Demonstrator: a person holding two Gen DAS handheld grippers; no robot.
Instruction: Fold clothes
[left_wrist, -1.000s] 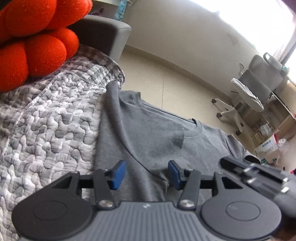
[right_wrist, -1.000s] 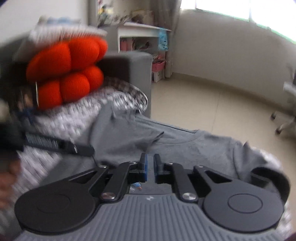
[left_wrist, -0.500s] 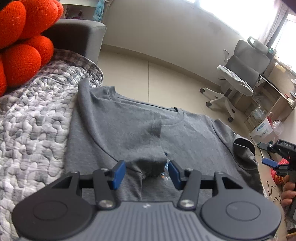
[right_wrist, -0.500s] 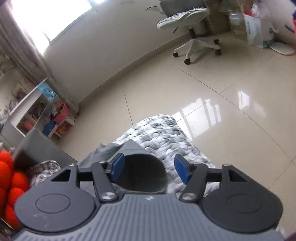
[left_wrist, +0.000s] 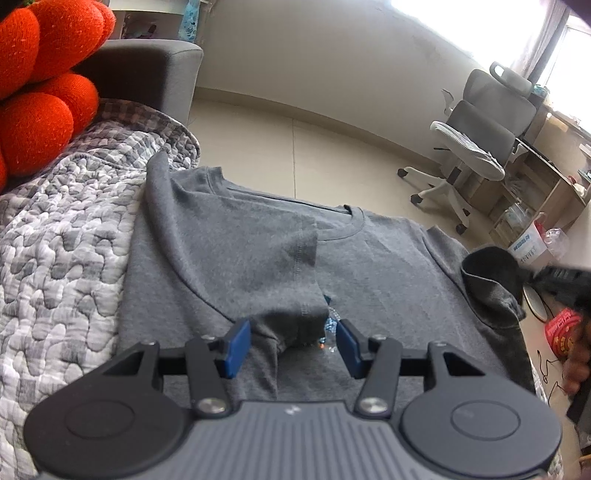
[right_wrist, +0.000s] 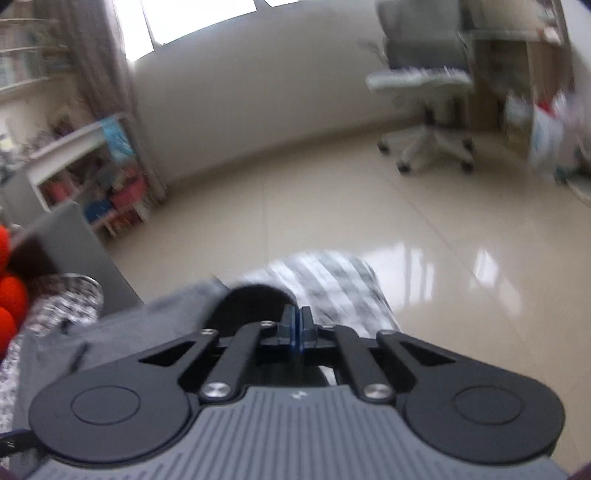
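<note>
One sleeve (left_wrist: 280, 258) folded inward; shirt (left_wrist: 388, 273) limp — I grip hems. Left tongs (left_wrist: 293, 343) spread, right tongs (right_wrist: 296, 325) pinching the cuff (right_wrist: 255, 295).

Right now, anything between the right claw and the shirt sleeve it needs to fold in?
Nothing visible. The right claw looks shut on the sleeve hem. The grey T-shirt body lies bare; the left claw is open over the folded sleeve.
</note>
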